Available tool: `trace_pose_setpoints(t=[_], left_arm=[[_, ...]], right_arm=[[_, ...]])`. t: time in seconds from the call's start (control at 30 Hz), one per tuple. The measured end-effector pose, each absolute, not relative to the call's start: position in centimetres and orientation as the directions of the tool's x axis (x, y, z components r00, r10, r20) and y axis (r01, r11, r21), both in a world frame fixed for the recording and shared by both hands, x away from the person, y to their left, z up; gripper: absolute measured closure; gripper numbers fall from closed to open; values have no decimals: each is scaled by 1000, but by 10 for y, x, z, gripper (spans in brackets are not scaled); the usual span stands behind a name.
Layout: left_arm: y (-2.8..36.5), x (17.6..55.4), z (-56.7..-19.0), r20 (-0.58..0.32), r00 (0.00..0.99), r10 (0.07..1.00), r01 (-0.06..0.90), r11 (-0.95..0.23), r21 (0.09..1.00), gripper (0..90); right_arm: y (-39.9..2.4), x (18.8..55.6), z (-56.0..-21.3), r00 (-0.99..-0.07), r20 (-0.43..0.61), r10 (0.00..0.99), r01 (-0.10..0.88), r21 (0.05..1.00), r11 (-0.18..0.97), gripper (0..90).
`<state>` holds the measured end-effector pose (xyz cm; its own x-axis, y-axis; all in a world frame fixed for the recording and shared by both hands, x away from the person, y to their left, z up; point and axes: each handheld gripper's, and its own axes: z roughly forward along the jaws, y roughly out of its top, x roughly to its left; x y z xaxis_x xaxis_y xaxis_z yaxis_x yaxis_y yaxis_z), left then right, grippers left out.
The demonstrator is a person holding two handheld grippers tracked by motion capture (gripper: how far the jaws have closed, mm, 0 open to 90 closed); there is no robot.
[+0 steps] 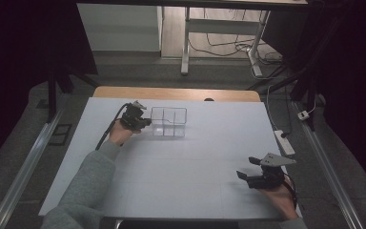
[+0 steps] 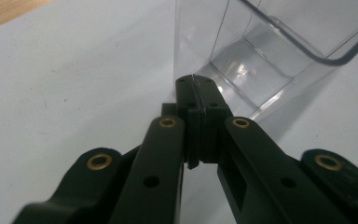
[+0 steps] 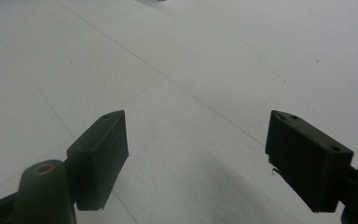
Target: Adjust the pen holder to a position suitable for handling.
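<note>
Left hand-held gripper, as I hold it near the far-left part of the tabletop: jaws pressed fully together, with nothing between them, tips just beside the left wall of the clear plastic container. The container, divided into compartments, stands upright toward the far edge, left of centre. Right hand-held gripper, near the near-right corner: jaws spread wide over bare surface, holding nothing, well apart from the container.
</note>
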<state>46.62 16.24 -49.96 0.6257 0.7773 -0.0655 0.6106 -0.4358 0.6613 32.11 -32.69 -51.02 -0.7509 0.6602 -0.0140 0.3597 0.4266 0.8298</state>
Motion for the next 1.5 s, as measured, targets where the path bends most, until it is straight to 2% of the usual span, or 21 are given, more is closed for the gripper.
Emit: trace_pose_setpoints(t=[0.53, 1.23, 1.37, 1.5], left_arm=[[139, 472, -498, -56, 641, 765, 602, -456, 656, 889], [142, 462, -488, -39, 655, 754, 583, -472, 661, 876], [148, 452, -484, -44, 659, 751, 578, -468, 668, 822], [154, 441, -480, -28, 653, 757, 573, -469, 672, 670]], right_arm=[[-326, 321, -511, -752, -15, 658, 361, 826, 432, 202], [-327, 321, -511, -753, -12, 658, 367, 822, 435, 202], [-327, 320, -511, -754, -13, 656, 367, 820, 439, 202], [-326, 320, -511, -754, -13, 657, 366, 822, 436, 202]])
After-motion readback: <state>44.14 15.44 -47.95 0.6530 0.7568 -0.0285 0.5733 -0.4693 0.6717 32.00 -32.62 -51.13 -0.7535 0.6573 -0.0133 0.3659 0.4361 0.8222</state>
